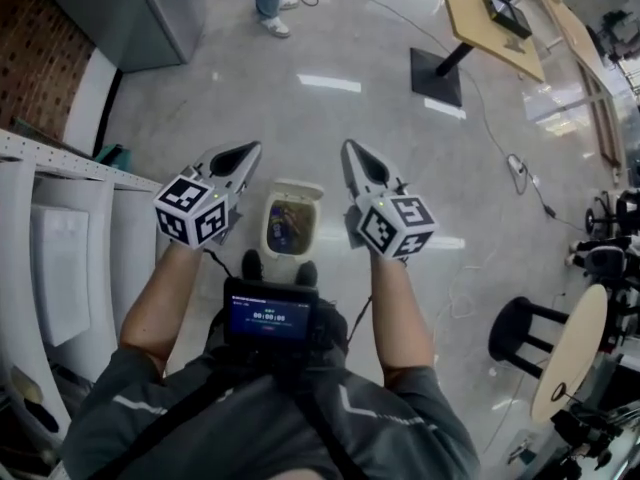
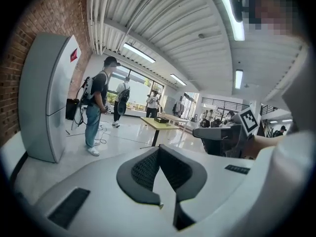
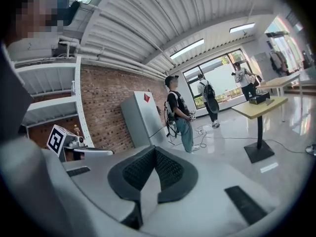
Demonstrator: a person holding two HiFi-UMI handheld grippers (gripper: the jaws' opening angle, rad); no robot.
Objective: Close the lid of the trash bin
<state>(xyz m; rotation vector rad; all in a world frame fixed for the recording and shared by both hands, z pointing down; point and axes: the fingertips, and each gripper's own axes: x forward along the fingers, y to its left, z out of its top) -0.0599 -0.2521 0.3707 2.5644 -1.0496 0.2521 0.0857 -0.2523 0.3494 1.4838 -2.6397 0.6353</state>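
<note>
Head view shows the trash bin point(image 1: 290, 226) on the floor point(image 1: 330, 58) at the person's feet, its lid point(image 1: 298, 188) tipped back and open on the far side. The left hand-held gripper point(image 1: 245, 151) and right hand-held gripper point(image 1: 352, 149) hang either side of it, held above and apart from it. Both have their jaws closed together on nothing. Closing looks not yet begun. I'd guess one gripper must drop behind the lid and push it forward.
</note>
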